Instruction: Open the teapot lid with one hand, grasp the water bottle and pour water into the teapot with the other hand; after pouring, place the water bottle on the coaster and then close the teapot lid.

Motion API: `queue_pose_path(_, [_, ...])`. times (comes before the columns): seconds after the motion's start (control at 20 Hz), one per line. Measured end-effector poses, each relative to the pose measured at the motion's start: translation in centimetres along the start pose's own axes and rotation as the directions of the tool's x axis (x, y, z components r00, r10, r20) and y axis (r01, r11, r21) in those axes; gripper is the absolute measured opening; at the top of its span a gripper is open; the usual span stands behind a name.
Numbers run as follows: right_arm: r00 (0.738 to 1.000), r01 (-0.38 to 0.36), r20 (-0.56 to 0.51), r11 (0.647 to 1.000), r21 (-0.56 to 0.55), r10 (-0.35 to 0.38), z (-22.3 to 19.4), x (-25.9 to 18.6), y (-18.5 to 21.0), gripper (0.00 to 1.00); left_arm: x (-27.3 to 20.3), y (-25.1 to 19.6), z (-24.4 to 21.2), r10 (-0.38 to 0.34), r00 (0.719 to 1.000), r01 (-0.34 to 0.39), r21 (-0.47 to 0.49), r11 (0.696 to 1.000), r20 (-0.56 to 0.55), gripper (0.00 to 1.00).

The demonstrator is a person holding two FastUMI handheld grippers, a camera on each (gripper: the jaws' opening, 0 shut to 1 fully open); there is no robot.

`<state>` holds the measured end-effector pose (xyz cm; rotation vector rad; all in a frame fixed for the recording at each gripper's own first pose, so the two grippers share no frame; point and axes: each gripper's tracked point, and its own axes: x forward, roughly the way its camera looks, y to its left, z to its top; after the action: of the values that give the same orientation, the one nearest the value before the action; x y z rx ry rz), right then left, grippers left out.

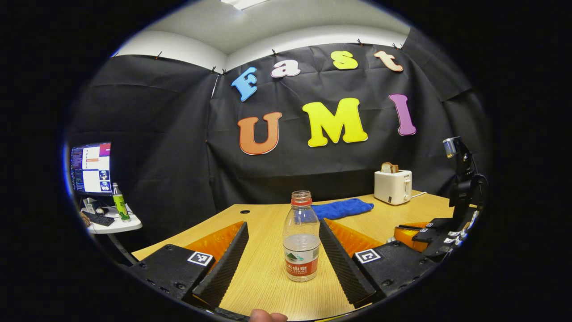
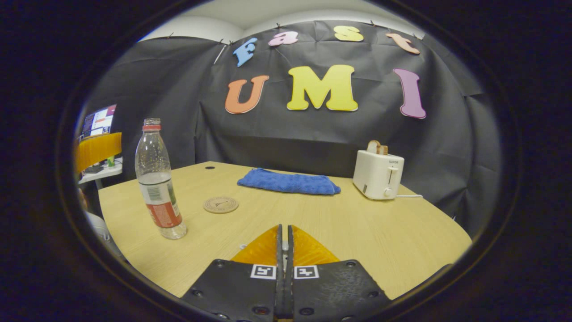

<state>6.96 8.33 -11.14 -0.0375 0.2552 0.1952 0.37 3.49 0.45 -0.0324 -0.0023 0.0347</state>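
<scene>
left fingers (image 1: 286, 259) gape around water bottle (image 1: 301, 239), untouching; right fingers (image 2: 284, 243) closed, empty.

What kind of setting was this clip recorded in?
Most likely a staged recording booth, not a real kitchen: black cloth walls surround a wooden table set with a toaster, while a computer monitor sits on a side desk.

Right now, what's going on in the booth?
A person is working two handheld grippers at a wooden table. The left gripper is open, its jaws spread either side of the uncapped, partly filled water bottle without touching it. The right gripper has its jaws closed together, holding nothing. The bottle stands upright beside the coaster, not on it. A blue cloth and a toaster sit farther back.
</scene>
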Motion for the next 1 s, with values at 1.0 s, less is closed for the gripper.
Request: queue_pose_path(1.0, [0.998, 0.021, 0.065, 1.000, -0.003, -0.021, 3.7, -6.1, -4.5, 0.00, 2.0, -3.4, -11.9, -0.165, 0.932, 0.147, -0.081, 0.986, -0.323, 1.00])
